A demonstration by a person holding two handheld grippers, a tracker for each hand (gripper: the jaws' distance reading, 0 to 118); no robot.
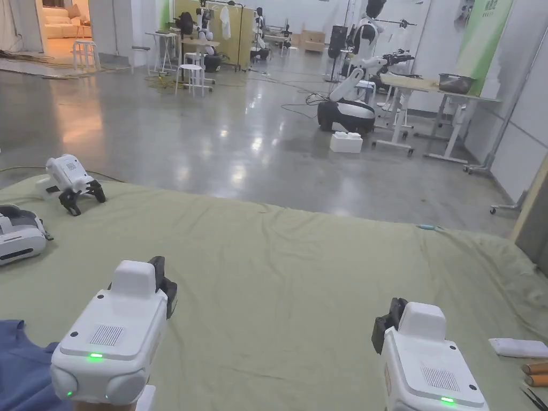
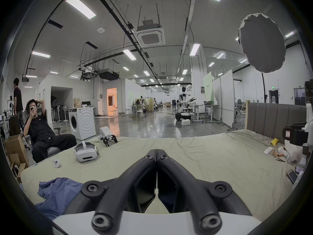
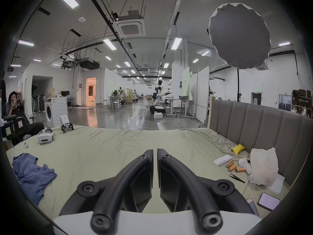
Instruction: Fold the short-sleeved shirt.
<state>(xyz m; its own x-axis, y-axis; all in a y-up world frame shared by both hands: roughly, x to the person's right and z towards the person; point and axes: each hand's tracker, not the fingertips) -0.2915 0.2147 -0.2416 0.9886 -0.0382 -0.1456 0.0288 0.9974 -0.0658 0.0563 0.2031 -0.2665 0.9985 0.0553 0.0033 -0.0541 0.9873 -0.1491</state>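
L gripper point(image 2: 157, 152) jaws closed, empty. R gripper point(image 3: 155, 152) jaws nearly closed w/ thin gap, empty. Blue shirt point(image 3: 32, 172) crumpled on green sheet point(image 1: 299, 278), left of both.

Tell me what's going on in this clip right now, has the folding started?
Not yet. A person holds the left gripper and the right gripper above a green bed sheet, both shut and gripping nothing. The blue short-sleeved shirt lies crumpled and untouched at the sheet's near left corner, beside the left gripper. A headset and a spare gripper sit farther back on the left.
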